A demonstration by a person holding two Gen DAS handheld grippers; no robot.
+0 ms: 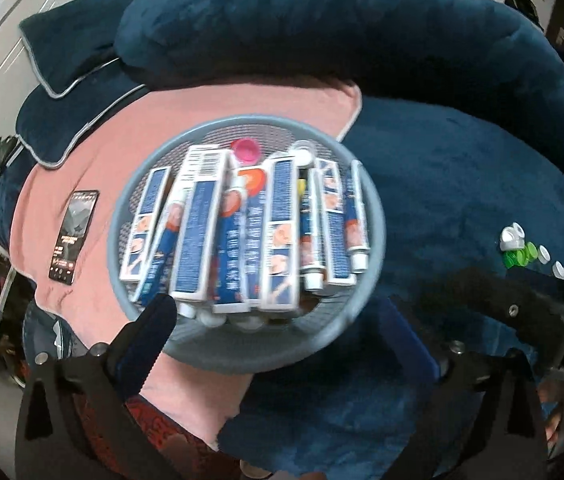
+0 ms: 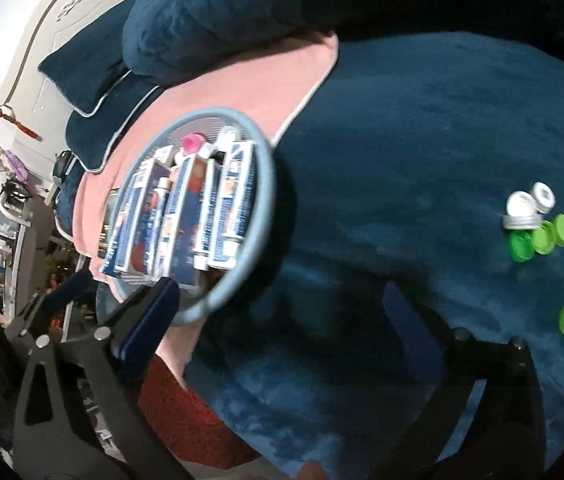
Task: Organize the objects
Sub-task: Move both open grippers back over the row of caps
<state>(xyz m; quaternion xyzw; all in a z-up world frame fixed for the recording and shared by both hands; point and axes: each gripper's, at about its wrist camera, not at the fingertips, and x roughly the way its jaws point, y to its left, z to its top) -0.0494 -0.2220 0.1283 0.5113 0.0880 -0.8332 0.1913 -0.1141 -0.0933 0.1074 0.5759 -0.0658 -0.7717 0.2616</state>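
A round grey-blue mesh basket [image 1: 242, 356] sits on a pink cloth [image 1: 94, 184]. It holds several blue-and-white boxes [image 1: 198, 232] and tubes, laid side by side, with a pink cap [image 1: 245, 149] at its far side. My left gripper [image 1: 282, 328] stands open over the basket's near rim, its fingers either side and touching nothing. In the right wrist view the basket [image 2: 266, 184] is at the left. My right gripper [image 2: 280, 292] is open above the blue blanket [image 2: 401, 140], its left finger by the basket's near rim. Green and white bottle caps [image 2: 537, 224] lie loose at the right.
A dark phone [image 1: 74, 236] lies on the pink cloth left of the basket. Blue pillows [image 1: 66, 92] and a thick blue bolster [image 1: 321, 20] close off the far side. The loose caps [image 1: 521, 248] lie right of the basket. The bed's left edge drops to a cluttered floor.
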